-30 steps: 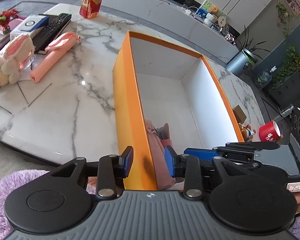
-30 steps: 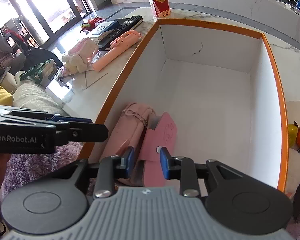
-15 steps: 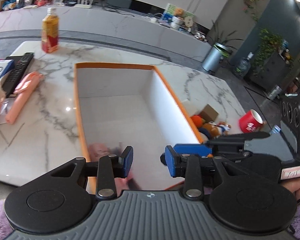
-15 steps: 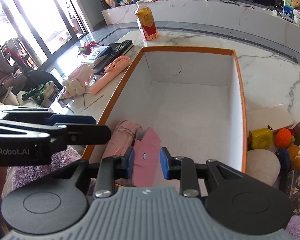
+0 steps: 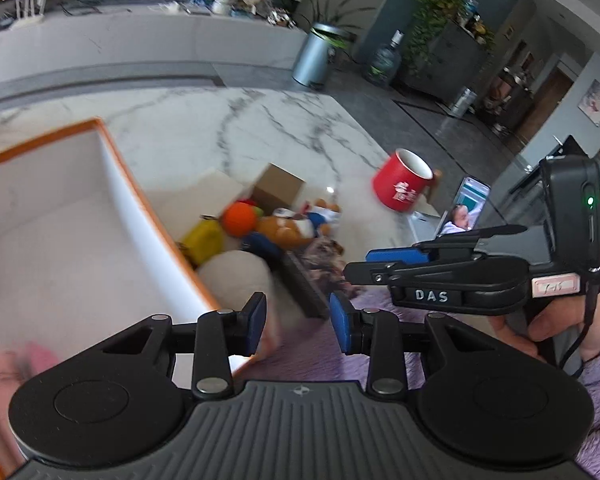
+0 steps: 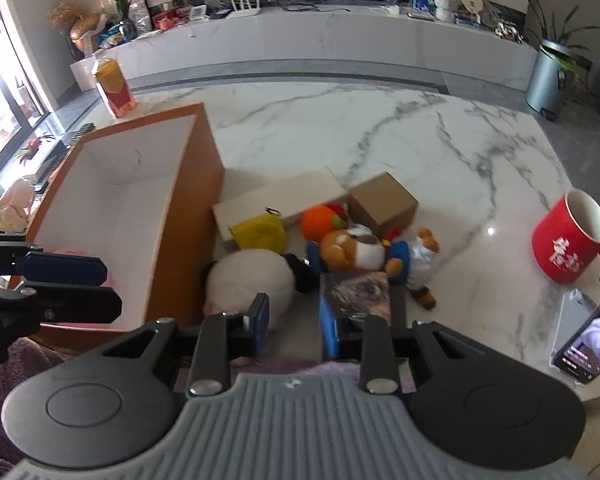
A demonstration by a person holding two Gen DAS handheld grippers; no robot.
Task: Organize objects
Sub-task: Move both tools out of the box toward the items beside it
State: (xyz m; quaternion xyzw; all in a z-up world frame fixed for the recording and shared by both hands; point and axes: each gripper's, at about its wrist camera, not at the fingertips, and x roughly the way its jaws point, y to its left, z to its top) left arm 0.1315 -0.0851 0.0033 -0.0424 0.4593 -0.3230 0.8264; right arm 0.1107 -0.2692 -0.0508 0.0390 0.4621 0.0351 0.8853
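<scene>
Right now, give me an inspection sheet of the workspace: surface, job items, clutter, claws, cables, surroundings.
Surface: white marble table, grey veins.
Job's things: orange box, white inside, something pink at its near end; beside it a pile with yellow toy, orange ball, plush bear, white round plush.
Clutter: red mug, phone with lit screen, cardboard box, drink bottle.
Claws: left claw open, empty; right claw open, empty.
Cables: nothing seen on the table.
Surroundings: metal bin, plants, long marble counter.

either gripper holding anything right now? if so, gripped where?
Nothing held. The left gripper and right gripper are both open with empty jaws, beside the orange box.
</scene>
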